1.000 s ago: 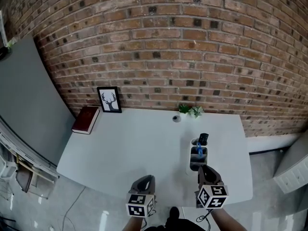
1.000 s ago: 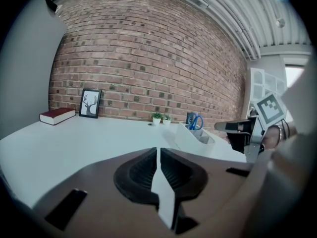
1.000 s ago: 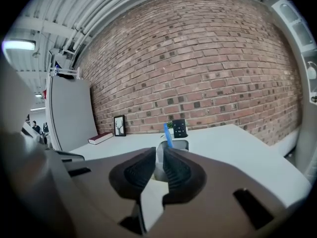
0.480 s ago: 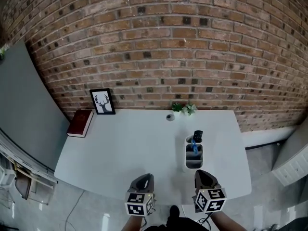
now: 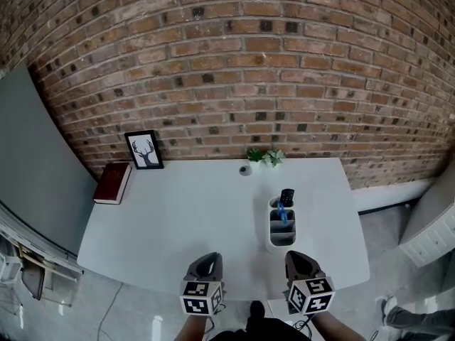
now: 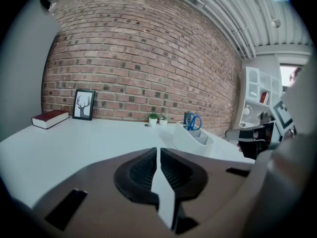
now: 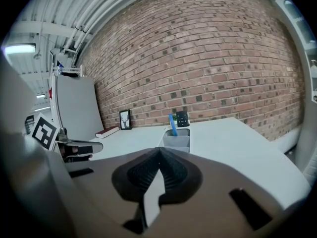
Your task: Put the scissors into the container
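A white divided container (image 5: 273, 231) stands on the right half of the white table (image 5: 178, 212). The blue-handled scissors (image 5: 282, 214) stand upright in it, with a black object (image 5: 286, 197) in its far compartment. Both grippers hover at the near table edge, empty. My left gripper (image 5: 206, 258) is shut, well left of the container. My right gripper (image 5: 295, 256) is shut, just short of the container. The left gripper view shows the scissors (image 6: 193, 121) in the container (image 6: 190, 139) beyond my left gripper (image 6: 158, 155). From my right gripper (image 7: 159, 155), the container (image 7: 177, 140) lies straight ahead.
A dark red book (image 5: 112, 183) and a framed deer picture (image 5: 143, 149) sit at the table's far left. Two small potted plants (image 5: 264, 155) and a tiny cup (image 5: 245, 170) stand by the brick wall. A person's shoe (image 5: 389, 307) shows at the bottom right.
The right gripper has drawn back from the container toward the near edge. The head view has shifted, so the table and container sit a little higher and further left.
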The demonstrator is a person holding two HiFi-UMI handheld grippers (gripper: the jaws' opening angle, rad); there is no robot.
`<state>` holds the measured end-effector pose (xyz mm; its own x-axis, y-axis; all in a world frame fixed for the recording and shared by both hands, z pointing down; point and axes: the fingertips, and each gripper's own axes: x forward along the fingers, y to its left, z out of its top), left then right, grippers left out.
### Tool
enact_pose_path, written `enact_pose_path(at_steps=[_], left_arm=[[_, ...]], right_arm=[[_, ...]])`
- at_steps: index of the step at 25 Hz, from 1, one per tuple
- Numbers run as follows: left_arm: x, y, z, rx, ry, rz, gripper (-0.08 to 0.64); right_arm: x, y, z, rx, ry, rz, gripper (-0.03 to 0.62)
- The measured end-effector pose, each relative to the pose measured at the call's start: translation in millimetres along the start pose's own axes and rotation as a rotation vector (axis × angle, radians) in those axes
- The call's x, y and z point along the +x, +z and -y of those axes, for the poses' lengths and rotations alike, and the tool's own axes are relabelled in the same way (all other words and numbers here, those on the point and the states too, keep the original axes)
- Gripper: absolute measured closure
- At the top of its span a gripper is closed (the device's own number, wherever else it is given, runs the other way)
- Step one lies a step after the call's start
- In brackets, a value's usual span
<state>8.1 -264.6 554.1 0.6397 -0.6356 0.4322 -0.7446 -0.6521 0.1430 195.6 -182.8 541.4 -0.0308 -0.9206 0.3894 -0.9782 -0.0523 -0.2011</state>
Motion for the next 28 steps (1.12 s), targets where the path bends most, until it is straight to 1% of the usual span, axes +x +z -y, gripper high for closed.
enact_pose_path(at_steps=[8, 16, 28], left_arm=[[3, 3, 2, 0.0, -0.009, 0.004, 0.534], [5, 5, 2, 0.002, -0.005, 0.004, 0.534], [6, 3, 4, -0.016, 0.004, 0.001, 0.534]], right_arm=[[-4, 16, -1, -0.024, 0.014, 0.055, 0.592], [-2, 18, -6, -0.044, 0.055, 0.057, 0.592], [1, 23, -4, -0.05, 0.069, 0.063, 0.592]])
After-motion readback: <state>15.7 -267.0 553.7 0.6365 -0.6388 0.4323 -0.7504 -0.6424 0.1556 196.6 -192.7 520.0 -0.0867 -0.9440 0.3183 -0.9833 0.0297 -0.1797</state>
